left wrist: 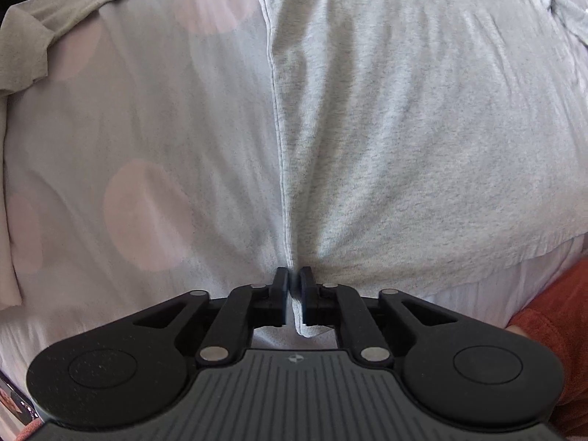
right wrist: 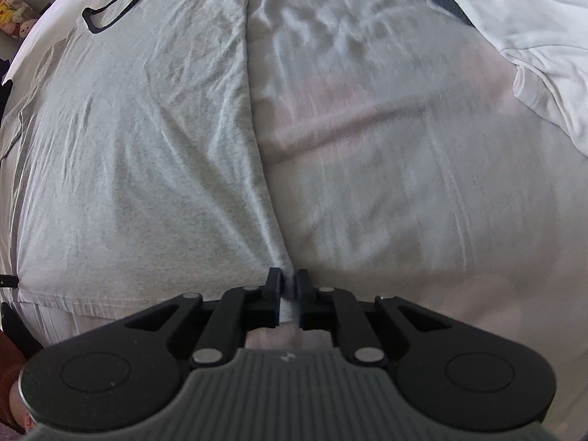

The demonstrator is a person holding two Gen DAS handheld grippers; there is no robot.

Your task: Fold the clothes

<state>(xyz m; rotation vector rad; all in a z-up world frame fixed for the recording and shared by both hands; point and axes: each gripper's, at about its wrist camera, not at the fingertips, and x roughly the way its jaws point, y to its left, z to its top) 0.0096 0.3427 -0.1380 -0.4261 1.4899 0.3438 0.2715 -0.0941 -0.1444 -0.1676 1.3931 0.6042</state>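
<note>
A light grey heathered T-shirt (left wrist: pixel 404 128) lies flat on the bed. In the left wrist view its left side edge runs straight down the picture into my left gripper (left wrist: pixel 294 286). That gripper points down at the shirt's bottom corner, its jaws a narrow slit apart with the hem between them and loose. In the right wrist view the same shirt (right wrist: pixel 139 147) fills the left half. Its right edge leads down into my right gripper (right wrist: pixel 289 286), whose jaws are also slightly parted around a fold of the fabric.
The bed sheet (left wrist: pixel 147 147) is white with pale pink dots (right wrist: pixel 386 183). An olive-beige garment (left wrist: pixel 44 36) lies at the far left, a white garment (right wrist: pixel 533 36) at the far right. A black cord (right wrist: pixel 121 0) rests beyond the shirt. An orange sleeve (left wrist: pixel 551 312) shows near the bed's edge.
</note>
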